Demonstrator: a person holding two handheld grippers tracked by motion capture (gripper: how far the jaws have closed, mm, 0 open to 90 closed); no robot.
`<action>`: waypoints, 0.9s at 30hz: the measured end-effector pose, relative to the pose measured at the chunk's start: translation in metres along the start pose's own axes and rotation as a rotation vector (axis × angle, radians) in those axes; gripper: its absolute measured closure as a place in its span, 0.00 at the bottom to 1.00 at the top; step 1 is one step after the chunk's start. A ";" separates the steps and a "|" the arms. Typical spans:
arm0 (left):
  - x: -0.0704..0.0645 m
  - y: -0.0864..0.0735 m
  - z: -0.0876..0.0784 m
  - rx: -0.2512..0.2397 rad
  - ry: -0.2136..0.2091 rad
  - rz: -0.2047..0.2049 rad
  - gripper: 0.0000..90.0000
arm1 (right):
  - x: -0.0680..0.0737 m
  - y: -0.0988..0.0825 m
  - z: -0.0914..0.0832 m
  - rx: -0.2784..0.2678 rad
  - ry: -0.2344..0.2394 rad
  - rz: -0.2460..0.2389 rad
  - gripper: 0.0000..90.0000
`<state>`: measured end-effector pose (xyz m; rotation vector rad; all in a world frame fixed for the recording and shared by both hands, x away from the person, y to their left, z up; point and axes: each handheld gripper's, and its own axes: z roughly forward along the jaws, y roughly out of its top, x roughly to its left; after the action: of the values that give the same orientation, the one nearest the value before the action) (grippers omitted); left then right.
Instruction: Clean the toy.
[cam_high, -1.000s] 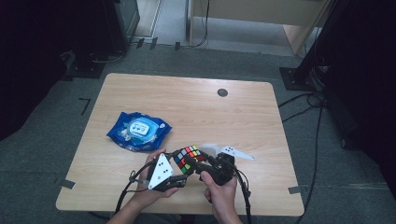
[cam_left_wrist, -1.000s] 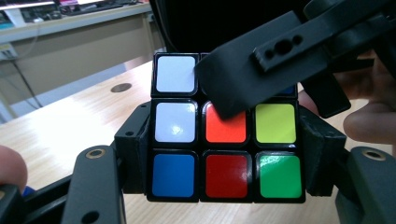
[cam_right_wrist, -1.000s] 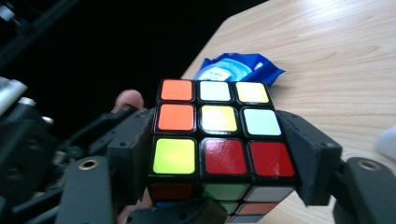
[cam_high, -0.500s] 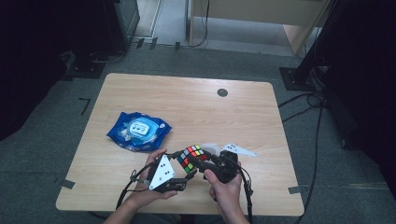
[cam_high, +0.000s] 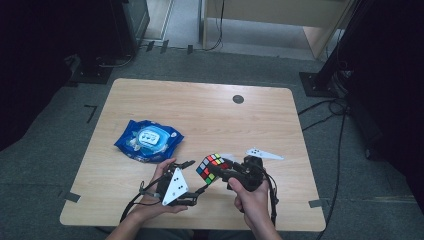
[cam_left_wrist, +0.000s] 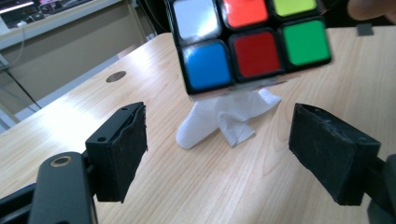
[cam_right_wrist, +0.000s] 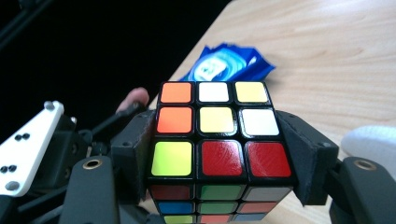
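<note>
Our right gripper (cam_right_wrist: 217, 161) clamps the puzzle cube (cam_right_wrist: 215, 140) at frame centre, while our left gripper (cam_left_wrist: 217, 154), jaws just opened and empty, has let go; further twisting likely remains.

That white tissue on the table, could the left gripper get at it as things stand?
Probably yes. The left gripper is open, and the white tissue lies on bare table straight ahead of it. The cube, held in the right gripper, hangs above the tissue, so a low approach looks free.
</note>
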<state>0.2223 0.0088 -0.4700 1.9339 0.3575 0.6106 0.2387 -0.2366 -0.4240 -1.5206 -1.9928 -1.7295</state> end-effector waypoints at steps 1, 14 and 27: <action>0.000 0.000 0.000 -0.002 0.004 0.003 0.21 | 0.000 0.000 0.001 0.014 0.001 0.001 0.39; -0.008 0.003 0.001 0.014 0.013 0.078 0.18 | 0.000 -0.003 0.012 0.091 0.011 -0.006 0.39; -0.013 0.007 0.002 -0.003 -0.012 0.093 0.13 | 0.002 -0.005 0.018 0.138 0.025 -0.023 0.39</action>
<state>0.2120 -0.0023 -0.4678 1.9593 0.2596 0.6595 0.2428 -0.2207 -0.4324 -1.4315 -2.0778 -1.5742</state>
